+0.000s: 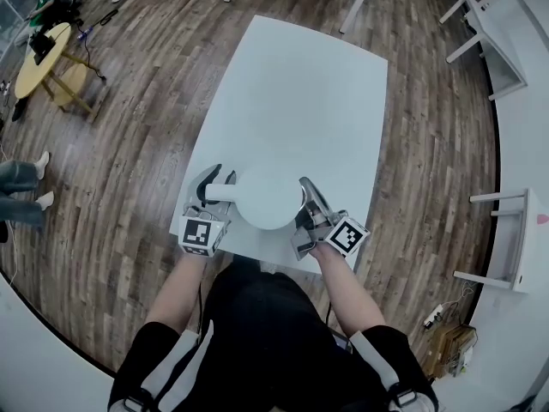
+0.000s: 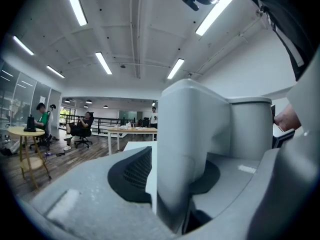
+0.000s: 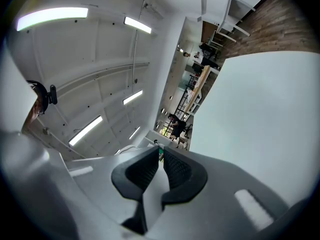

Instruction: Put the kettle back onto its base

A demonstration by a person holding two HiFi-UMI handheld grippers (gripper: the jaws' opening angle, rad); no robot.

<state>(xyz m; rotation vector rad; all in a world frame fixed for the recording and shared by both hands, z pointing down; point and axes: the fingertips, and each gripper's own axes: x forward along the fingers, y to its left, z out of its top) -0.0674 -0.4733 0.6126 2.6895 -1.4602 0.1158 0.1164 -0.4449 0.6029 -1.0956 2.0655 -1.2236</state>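
A white kettle stands near the front edge of the white table, seen from above, with its handle pointing left. No base shows in any view. My left gripper is open around the handle: a strip of table shows between the left pad and the handle, and the other pad is hidden behind it. The kettle's body rises just beyond. My right gripper rests against the kettle's right side, rolled sideways. Its jaws are shut, with nothing seen between the pads.
The table's near edge is right under both grippers. Wooden floor surrounds it. A round yellow table with a seated person stands far left, another person's legs at the left edge, white desks at the top right.
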